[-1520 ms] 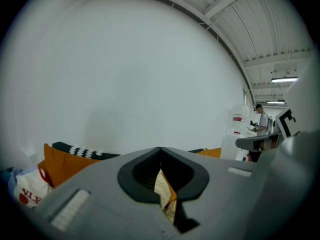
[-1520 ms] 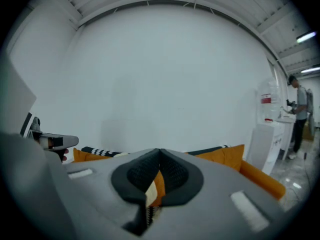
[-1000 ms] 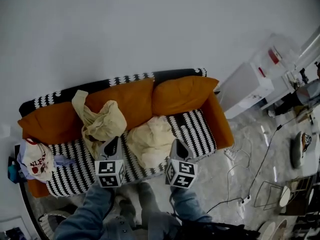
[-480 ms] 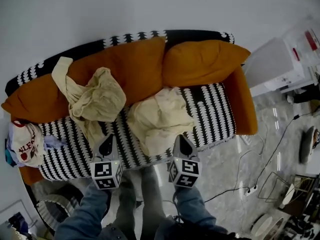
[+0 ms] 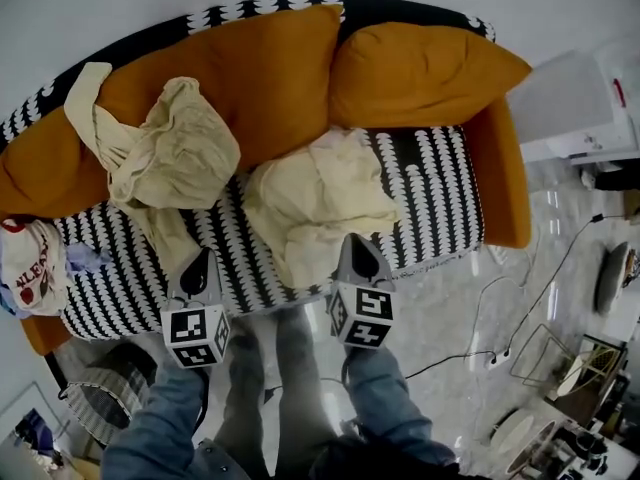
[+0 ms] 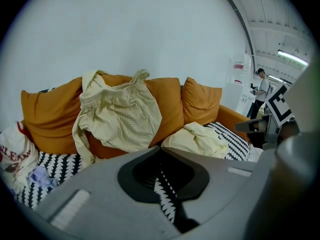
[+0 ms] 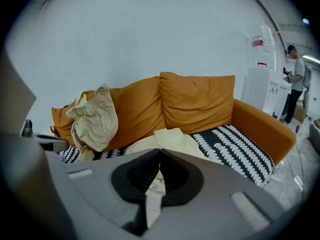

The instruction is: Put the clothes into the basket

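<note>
Clothes (image 5: pixel 320 200) on orange sofa (image 5: pixel 505 193); glossy floor (image 5: pixel 455 313)

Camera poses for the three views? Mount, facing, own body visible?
Head view: on the person's head, looking steeply down at the sofa; left claw, right claw and denim sleeves show.
Left claw view: on the left claw, facing the sofa back; its shut jaws fill the bottom.
Right claw view: on the right claw, likewise; shut jaws below.
Shared: all show the draped checked garment.
</note>
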The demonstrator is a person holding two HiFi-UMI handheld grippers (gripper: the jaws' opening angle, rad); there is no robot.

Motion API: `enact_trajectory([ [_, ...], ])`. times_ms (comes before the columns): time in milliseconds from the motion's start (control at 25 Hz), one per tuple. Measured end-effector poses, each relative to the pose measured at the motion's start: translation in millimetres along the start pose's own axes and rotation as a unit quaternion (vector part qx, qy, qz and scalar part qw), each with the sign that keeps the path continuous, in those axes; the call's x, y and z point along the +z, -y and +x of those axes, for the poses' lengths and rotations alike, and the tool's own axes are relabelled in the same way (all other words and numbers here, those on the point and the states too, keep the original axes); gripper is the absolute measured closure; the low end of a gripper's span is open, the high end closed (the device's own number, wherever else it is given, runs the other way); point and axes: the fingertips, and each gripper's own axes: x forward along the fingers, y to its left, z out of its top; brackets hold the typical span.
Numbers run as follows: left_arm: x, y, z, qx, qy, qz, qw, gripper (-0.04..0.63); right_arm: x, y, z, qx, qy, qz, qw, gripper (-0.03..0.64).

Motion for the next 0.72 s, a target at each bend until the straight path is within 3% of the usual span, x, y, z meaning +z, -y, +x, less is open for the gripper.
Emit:
enact_trajectory([
  [80,-0.1,-2.9,0.7,0.002,0.001,-0.003,1.0,0.585,1.1,-1.3,7.8,0.004,-0.003,-0.006,1.0,0.612],
  [160,1.4,-7.3,0.3,0.006,0.003,-0.007,1.0,0.586,2.3,-4.4,16.2,0.012,-0.006,-0.01,1.0,0.506],
  [320,3.4,-18.8,-1.0,0.012,0.004,-0.008,0.9999,0.585,1.7,-12.0,33.0,0.024,-0.018,-0.02,0.999,0.499],
  [720,-23.5,-41.9,-2.8,0.037,-0.015,-0.034,0.9986,0.586,0.8,-24.9,91.8,0.044,-0.042,-0.063,0.996,0.272],
])
